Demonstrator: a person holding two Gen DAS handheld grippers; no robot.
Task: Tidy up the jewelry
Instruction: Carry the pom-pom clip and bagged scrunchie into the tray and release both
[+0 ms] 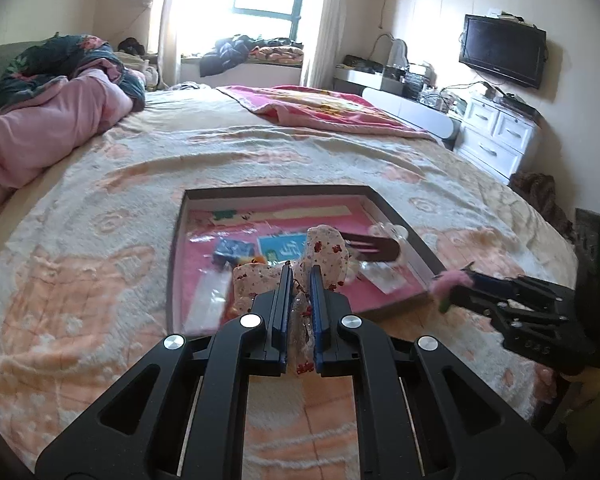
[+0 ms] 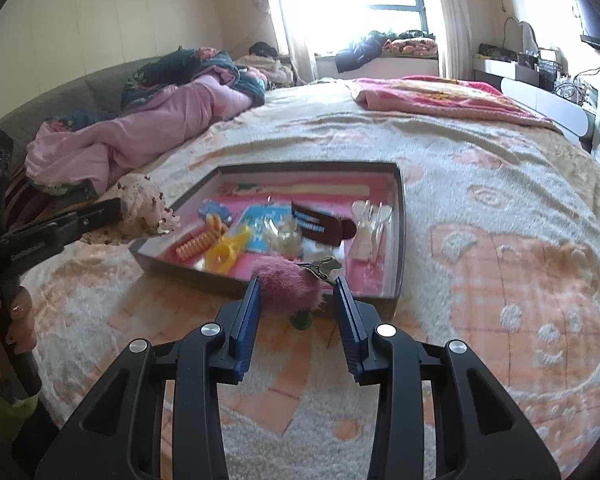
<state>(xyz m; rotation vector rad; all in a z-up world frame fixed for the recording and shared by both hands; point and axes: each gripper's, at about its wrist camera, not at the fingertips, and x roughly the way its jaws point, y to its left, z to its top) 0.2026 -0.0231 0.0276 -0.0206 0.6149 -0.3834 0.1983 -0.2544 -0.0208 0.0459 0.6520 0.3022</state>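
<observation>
Since the left claw [image 1: 300, 280] pinches the floppy floral bow [image 1: 324, 256] mid-frame, it's light; right claw [image 2: 296, 284] sits wide around the pink pompom clip [image 2: 290, 282]—grab its metal.

Both wrist views low over bed [image 1: 100, 208], sharing tray [image 2: 400, 216].

The left tongs [image 1: 300, 276] and their floral bow [image 1: 326, 258] cover part of the tray [image 1: 176, 256]. The pink pompom clip [image 2: 290, 282] looks motion-blurred, its green underside mostly hidden. The television [image 2: 598, 20] is cut off at the edge.
</observation>
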